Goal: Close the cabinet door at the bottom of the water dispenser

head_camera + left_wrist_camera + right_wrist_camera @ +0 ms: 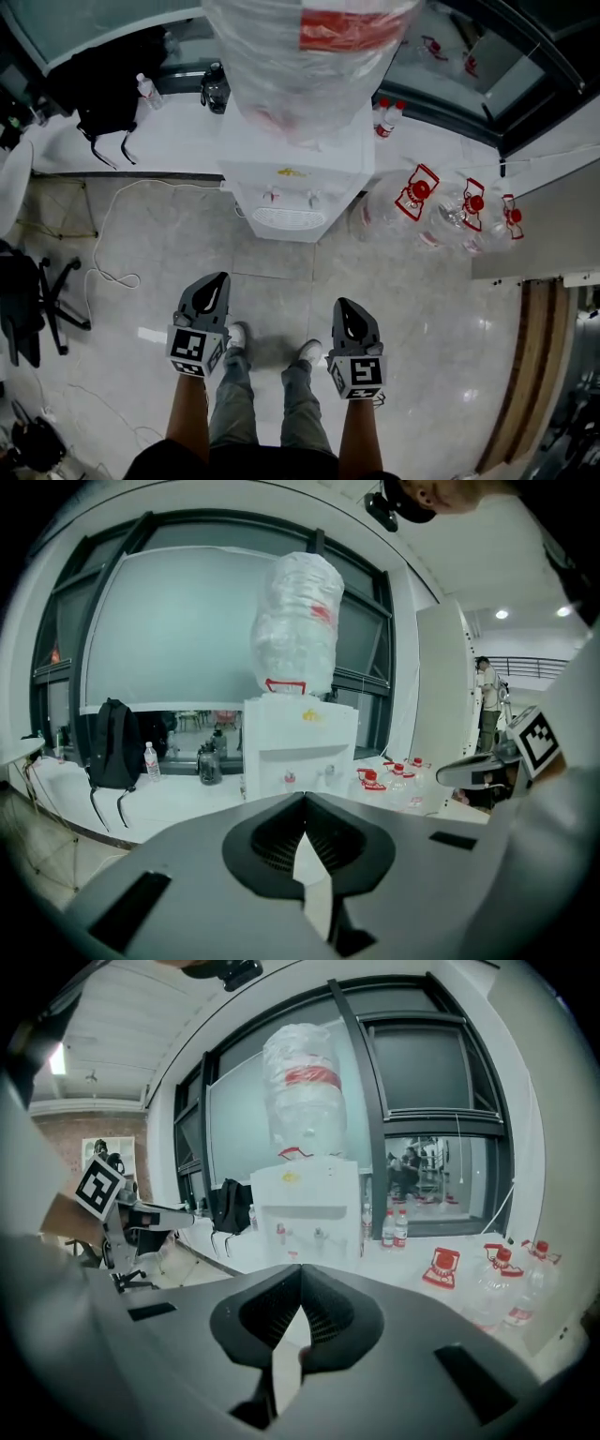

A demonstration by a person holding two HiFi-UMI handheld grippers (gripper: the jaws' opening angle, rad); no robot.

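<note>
The white water dispenser (295,192) stands against the window sill, seen from above, with a large plastic-wrapped bottle (309,56) on top. Its taps face me. The cabinet door at its bottom is hidden in every view. My left gripper (218,281) and right gripper (343,307) are held side by side over the floor, short of the dispenser, both pointing at it. In the left gripper view the jaws (305,797) meet with nothing between them, below the dispenser (300,747). The right gripper view shows the same: jaws (300,1269) together and empty, dispenser (309,1199) ahead.
Several spare water bottles with red caps (441,202) lie on the floor right of the dispenser. A black backpack (112,84) sits on the sill at left. A white cable (103,244) loops over the floor, with an office chair (37,300) further left. My feet (239,337) are between the grippers.
</note>
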